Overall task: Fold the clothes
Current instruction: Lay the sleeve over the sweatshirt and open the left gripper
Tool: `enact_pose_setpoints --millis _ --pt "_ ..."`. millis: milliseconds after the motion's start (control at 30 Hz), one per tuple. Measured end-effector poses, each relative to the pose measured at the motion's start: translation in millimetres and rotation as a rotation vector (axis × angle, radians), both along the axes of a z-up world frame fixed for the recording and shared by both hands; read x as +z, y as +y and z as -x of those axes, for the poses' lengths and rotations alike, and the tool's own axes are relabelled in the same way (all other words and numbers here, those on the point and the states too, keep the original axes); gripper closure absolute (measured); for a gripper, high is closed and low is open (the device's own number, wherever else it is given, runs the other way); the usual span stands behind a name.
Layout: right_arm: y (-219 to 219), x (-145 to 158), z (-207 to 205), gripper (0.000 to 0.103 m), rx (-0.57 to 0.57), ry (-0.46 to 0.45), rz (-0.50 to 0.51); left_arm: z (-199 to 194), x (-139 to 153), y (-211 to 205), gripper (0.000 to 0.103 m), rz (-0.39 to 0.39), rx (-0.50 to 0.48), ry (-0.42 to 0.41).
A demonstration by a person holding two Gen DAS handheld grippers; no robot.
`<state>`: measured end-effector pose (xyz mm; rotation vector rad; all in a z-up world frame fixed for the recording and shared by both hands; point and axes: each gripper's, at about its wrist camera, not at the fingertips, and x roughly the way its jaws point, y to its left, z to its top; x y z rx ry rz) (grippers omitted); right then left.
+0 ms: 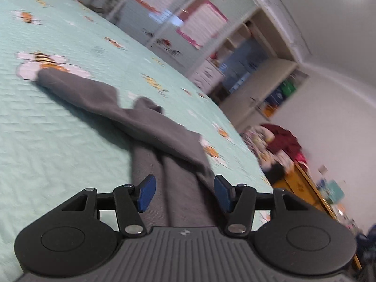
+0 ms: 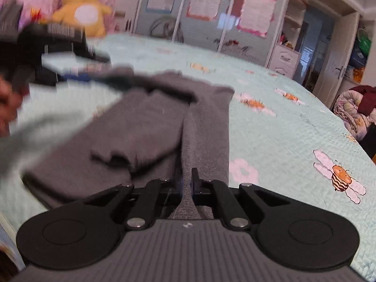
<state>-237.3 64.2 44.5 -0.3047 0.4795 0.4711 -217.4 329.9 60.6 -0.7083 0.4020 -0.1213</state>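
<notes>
Your left gripper (image 1: 183, 193) has its blue pads (image 1: 147, 192) spread apart, nothing pinched – grey trousers (image 1: 145, 122) run from between them toward centre frame on the mint bedspread (image 1: 58, 129). Your right gripper (image 2: 186, 183) is clamped on a trouser fold, lower centre. Yellow plush toy (image 2: 81, 7) sits upper left.

Matt grey knit cloth for the garment (image 1: 150, 122), softly ribbed. Quilted, stitched fabric on the mint bedspread (image 1: 58, 127). Matt black plastic on the left gripper (image 1: 184, 192), blue pads (image 1: 147, 192) perhaps rubbery, shiny metal pivot pins (image 1: 132, 229). Plush yellow toy (image 2: 82, 7), blurred.
</notes>
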Motion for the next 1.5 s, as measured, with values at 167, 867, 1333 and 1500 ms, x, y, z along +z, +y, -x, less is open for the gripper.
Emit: enact_pose_setpoints --millis 167,867,1333,1500 --pt "-2 2 -3 0.092 0.054 0.007 -0.11 -9 -5 -23 0.045 -0.045 -0.058 0.026" --pt "-49 -13 67 0.063 0.116 -0.023 -0.191 -26 -22 -112 0.046 -0.104 -0.422 0.144" --pt "-16 -36 75 0.063 0.151 -0.157 0.095 -95 -36 -117 0.046 -0.071 -0.29 0.273" --pt "-20 -34 68 0.068 0.139 -0.134 0.062 -114 -40 -115 0.063 -0.03 -0.275 0.297"
